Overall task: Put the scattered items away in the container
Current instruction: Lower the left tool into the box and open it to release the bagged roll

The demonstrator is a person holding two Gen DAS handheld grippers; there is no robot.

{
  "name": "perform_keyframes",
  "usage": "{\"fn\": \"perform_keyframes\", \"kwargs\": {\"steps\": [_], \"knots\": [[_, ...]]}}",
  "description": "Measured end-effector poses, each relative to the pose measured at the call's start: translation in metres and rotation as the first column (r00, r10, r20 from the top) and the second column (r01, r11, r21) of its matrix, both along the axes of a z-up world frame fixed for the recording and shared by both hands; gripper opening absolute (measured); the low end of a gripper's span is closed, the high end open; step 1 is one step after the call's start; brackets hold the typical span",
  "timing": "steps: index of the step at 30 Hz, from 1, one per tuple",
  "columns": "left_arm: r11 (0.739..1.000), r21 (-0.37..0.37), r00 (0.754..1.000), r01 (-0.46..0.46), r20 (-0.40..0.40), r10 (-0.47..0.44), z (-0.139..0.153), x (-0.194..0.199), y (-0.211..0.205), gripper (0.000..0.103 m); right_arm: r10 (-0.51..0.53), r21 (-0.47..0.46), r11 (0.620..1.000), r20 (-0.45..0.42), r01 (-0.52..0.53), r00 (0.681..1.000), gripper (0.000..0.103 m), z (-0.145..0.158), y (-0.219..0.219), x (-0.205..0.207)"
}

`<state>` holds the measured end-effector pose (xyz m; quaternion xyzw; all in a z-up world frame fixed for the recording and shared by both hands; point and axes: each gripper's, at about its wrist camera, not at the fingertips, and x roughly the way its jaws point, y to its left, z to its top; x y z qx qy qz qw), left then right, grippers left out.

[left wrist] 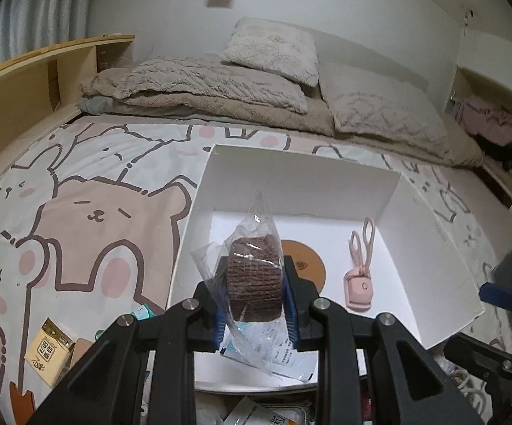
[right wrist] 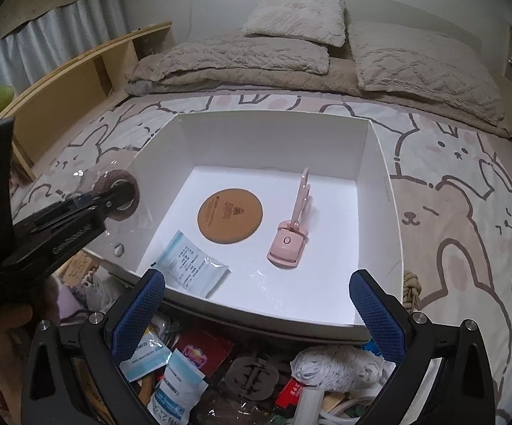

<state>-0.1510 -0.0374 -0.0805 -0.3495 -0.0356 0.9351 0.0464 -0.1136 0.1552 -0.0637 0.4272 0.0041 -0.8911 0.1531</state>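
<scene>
Brown bandage roll (left wrist: 255, 276), bagged in clear plastic, was clamped in the left gripper (left wrist: 255, 304) above the white box's (right wrist: 380, 163) left rim. Right gripper (right wrist: 257, 315) was held wide, unloaded, at the near edge.

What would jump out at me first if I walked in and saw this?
Probably the brown bandage roll in clear wrap, clamped by the left gripper over the near-left edge of the white box on the cartoon-bear bedsheet. Inside lie a cork coaster, a pink eyelash curler and a blue-white sachet. The right gripper hangs open above a clutter pile.
</scene>
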Motion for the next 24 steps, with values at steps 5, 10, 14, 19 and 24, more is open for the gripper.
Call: {"fn": "perform_keyframes", "kwargs": {"steps": [5,10,14,19,24], "knots": [[0.999,-0.048,1.0,-0.013,-0.027,0.011,0.003,0.004,0.006,0.093,0.007,0.004,1.0,-0.002,-0.007,1.0,0.103,0.0,0.0,0.001],[0.999,-0.042,1.0,-0.01,-0.023,0.009,0.004,0.005,0.004,0.093,0.004,0.002,1.0,-0.002,-0.004,1.0,0.103,0.001,0.001,0.003],[0.999,-0.033,1.0,-0.01,-0.017,0.009,0.005,0.007,0.003,0.093,0.005,0.004,1.0,-0.001,-0.005,1.0,0.103,0.001,0.001,0.003],[0.999,-0.036,1.0,-0.005,-0.012,0.005,0.006,0.009,0.005,0.093,0.007,0.01,1.0,-0.004,-0.007,1.0,0.103,0.002,0.001,0.007],[0.999,-0.038,1.0,-0.004,-0.008,0.004,0.007,0.014,0.005,0.093,0.007,0.003,1.0,-0.01,-0.007,1.0,0.103,0.005,0.0,0.011]]}}
